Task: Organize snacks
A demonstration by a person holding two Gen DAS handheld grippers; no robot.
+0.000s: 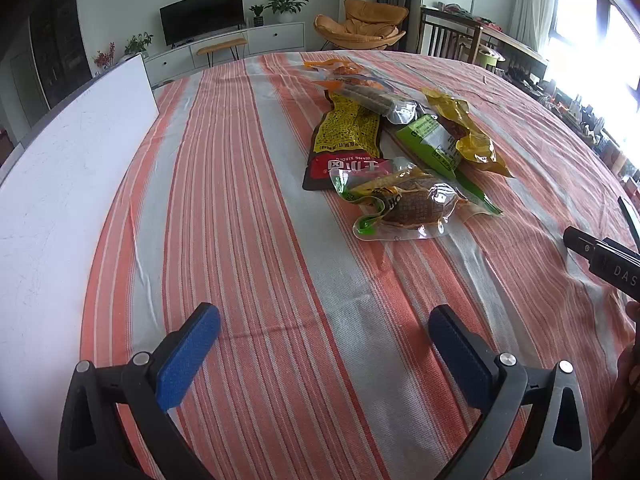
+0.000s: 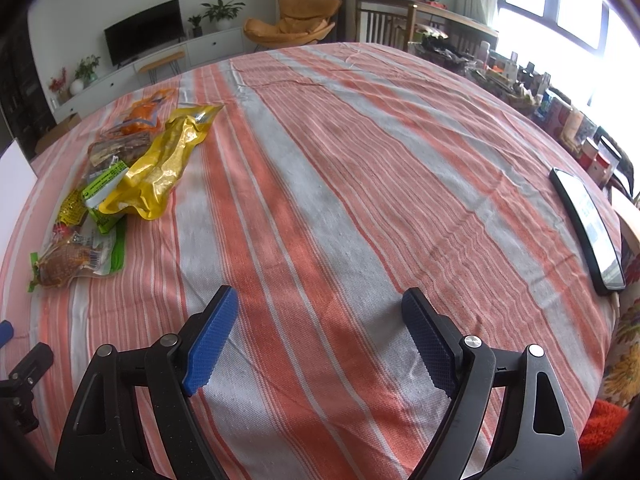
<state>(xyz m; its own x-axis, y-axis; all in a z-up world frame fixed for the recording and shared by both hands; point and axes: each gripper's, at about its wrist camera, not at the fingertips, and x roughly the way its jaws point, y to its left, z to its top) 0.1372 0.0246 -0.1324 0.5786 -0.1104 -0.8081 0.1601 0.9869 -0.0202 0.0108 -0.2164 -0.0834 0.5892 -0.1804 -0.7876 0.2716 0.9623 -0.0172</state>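
Note:
A loose pile of snack packets lies on the striped tablecloth (image 1: 248, 200). Nearest is a clear packet with a brown snack (image 1: 408, 204); behind it lie a yellow and red packet (image 1: 344, 132), a green packet (image 1: 432, 140) and a crinkled yellow bag (image 1: 472, 132). My left gripper (image 1: 324, 320) is open and empty, low over the cloth, well short of the pile. In the right wrist view the pile sits far left, with the yellow bag (image 2: 164, 164) and the brown snack packet (image 2: 66, 262). My right gripper (image 2: 316, 300) is open and empty over bare cloth.
A white board (image 1: 68, 168) lies along the table's left side. A dark phone (image 2: 588, 224) lies near the table's right edge. Part of the right tool (image 1: 604, 260) shows at the left view's right edge. Cluttered shelves stand to the right.

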